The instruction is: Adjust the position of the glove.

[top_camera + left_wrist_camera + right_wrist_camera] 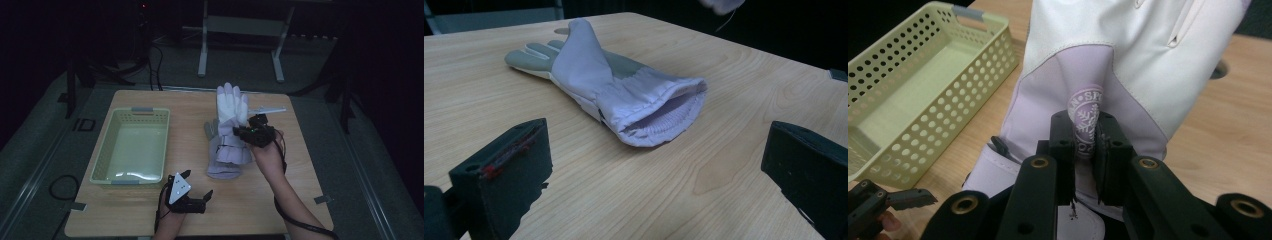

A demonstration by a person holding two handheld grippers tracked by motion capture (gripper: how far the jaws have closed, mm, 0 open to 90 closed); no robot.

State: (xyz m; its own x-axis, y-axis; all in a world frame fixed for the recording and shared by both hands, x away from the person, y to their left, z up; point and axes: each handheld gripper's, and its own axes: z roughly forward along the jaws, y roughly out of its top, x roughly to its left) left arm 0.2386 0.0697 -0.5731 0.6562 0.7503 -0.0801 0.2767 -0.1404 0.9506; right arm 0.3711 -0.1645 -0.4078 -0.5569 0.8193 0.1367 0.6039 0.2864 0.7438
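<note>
A white and lavender glove (231, 105) is held up over the middle of the table, fingers pointing away from me. My right gripper (241, 134) is shut on it; in the right gripper view the jaws (1087, 145) pinch a fold of this glove (1148, 60) at a round snowflake patch. A second glove (220, 170), grey and lavender, lies flat on the table just below the first. In the left gripper view this lying glove (624, 90) has its open cuff turned toward me. My left gripper (198, 183) rests near the front edge, open and empty, short of that cuff (659, 175).
A pale green perforated basket (107, 150) stands empty on the left half of the wooden table (280, 190); its holed wall (973, 90) is left of the held glove. A small grey strip (267, 109) lies at the back right. Metal stands rise beyond the table.
</note>
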